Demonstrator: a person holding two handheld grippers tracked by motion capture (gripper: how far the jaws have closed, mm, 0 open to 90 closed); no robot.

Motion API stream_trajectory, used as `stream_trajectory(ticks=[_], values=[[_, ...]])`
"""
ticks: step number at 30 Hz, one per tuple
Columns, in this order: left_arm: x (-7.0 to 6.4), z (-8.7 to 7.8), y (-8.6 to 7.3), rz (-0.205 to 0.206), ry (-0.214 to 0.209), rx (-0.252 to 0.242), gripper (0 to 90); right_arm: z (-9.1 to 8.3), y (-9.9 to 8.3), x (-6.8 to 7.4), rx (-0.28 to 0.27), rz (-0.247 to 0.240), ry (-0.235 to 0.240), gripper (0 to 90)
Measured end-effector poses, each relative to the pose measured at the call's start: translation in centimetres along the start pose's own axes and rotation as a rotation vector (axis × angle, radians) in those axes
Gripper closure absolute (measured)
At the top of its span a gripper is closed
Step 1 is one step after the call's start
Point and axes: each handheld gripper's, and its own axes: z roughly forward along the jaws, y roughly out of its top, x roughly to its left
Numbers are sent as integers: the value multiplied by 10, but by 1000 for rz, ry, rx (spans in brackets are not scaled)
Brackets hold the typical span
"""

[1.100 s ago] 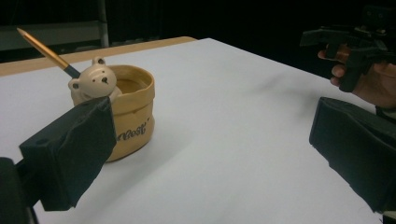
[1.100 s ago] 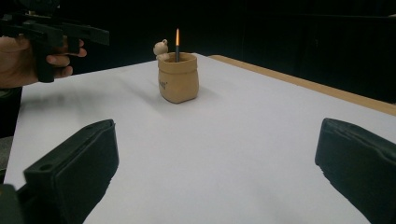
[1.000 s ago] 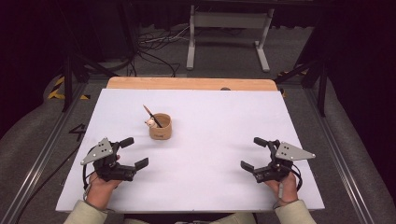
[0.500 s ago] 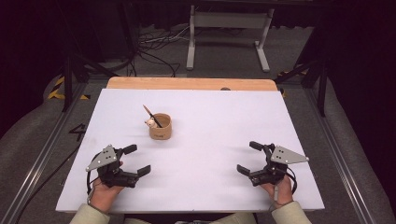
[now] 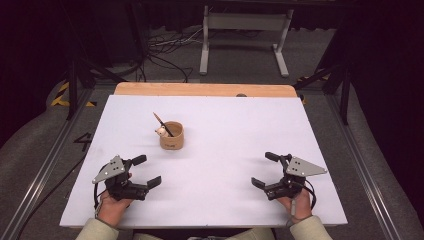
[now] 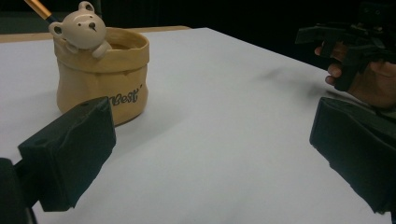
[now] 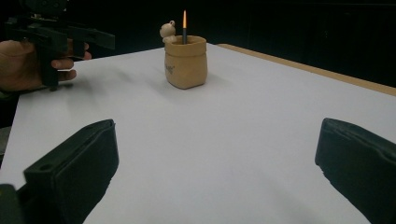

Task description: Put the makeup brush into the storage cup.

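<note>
A small tan pot (image 5: 171,135) stands by itself on the white counter (image 5: 240,130), left of the middle and closer to the far wooden edge than to the person. It is shaped like a little sack, with a bear figure (image 6: 84,24) hanging over its rim and some lettering on the side. A pencil (image 5: 163,124) stands in it, leaning back and to the left, orange at the tip where the right gripper view catches it; propped that way, its upper end is easy to reach from above.

Both tools sit low near the person's edge, well apart from each other and from the pot. The left gripper (image 5: 143,172) is held in the left hand (image 5: 114,204) at the near left, its fingers spread wide with nothing between them. Its own camera looks almost straight at the pot, which sits just beyond the left-side finger (image 6: 70,154), so this one seems the likelier to go for it. The right gripper (image 5: 265,169), in the right hand (image 5: 299,207), is also spread open and empty, pointed across the bare counter toward the pot from farther off.

With both held back and open like this, I'd guess the person is at rest at the edge of a move, nothing yet grasped. One tool would probably steady the pot while the other takes the pencil, since the pot looks light enough to tip.
</note>
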Motion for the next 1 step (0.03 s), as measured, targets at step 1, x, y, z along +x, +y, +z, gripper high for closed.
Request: stream_trajectory(ticks=[1], values=[[0, 0, 0, 0, 0, 0, 9, 0, 0, 0, -2, -2, 2, 0]])
